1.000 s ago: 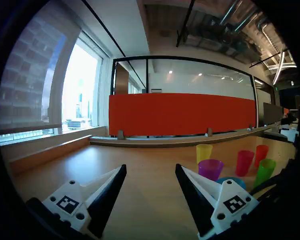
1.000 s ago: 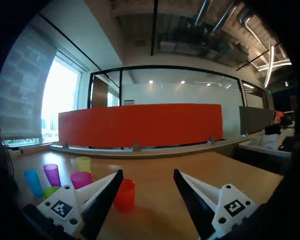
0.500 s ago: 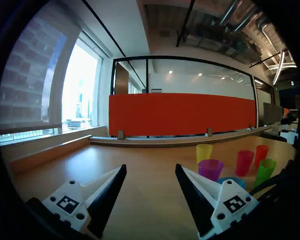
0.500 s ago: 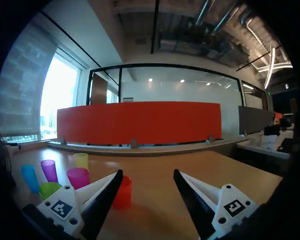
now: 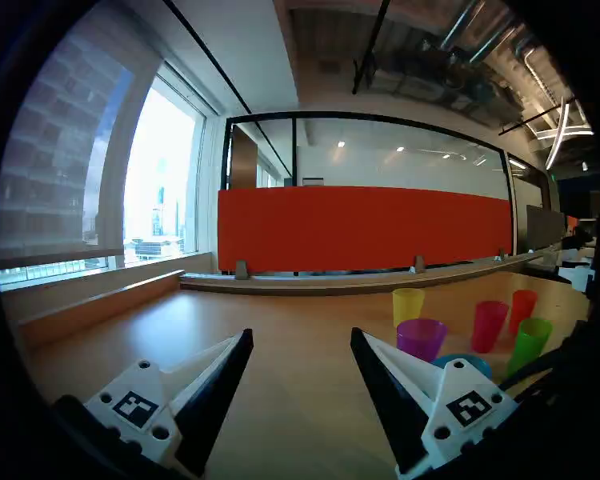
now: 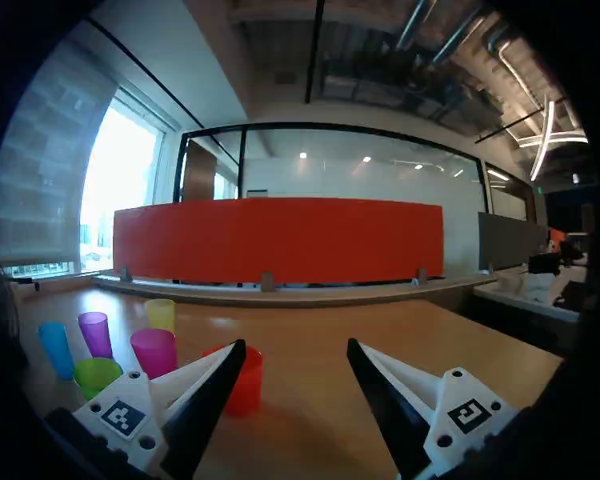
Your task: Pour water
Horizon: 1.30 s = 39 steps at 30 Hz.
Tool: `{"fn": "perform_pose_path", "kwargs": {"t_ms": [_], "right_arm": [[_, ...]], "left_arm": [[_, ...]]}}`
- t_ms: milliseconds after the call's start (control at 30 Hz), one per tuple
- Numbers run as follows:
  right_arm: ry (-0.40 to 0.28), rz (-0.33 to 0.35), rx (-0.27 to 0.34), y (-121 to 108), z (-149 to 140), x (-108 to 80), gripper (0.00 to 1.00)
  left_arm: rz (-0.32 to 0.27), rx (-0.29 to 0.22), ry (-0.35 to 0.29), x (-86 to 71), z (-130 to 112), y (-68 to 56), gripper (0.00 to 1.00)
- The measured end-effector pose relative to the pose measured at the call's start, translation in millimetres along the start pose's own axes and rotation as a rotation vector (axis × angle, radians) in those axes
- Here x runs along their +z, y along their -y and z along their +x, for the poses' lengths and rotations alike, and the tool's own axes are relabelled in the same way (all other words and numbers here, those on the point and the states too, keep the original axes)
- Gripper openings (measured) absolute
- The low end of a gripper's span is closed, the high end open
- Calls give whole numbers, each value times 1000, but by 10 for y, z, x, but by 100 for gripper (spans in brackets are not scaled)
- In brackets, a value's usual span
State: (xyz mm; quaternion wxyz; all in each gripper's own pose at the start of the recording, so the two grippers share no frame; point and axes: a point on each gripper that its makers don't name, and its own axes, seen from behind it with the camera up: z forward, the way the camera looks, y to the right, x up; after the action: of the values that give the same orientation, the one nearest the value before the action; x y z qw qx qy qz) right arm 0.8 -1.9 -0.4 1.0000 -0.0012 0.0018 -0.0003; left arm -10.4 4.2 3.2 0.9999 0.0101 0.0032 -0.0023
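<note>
Cups point(image 6: 154, 352): six, each of a different colour, standing on the surface point(image 6: 340, 336).
Left tool point(image 5: 301, 333): released, empty.
Right tool point(image 6: 296, 344): released, empty; red cup point(image 6: 250, 386) near.

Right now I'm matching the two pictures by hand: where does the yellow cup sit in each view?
Left gripper view: the yellow cup stands right of centre, just behind the purple cup.
Right gripper view: the yellow cup is at lower left, behind the pink cup.
Shared landmark: the red partition in the background behind the cups.
</note>
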Motion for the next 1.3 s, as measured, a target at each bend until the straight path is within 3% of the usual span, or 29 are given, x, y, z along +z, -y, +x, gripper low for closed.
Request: {"fn": "perform_pose_path", "kwargs": {"t_ms": [1300], "right_arm": [[4, 2, 0, 1, -1, 0, 99]], "left_arm": [[0, 0, 0, -2, 3, -1, 90]]}}
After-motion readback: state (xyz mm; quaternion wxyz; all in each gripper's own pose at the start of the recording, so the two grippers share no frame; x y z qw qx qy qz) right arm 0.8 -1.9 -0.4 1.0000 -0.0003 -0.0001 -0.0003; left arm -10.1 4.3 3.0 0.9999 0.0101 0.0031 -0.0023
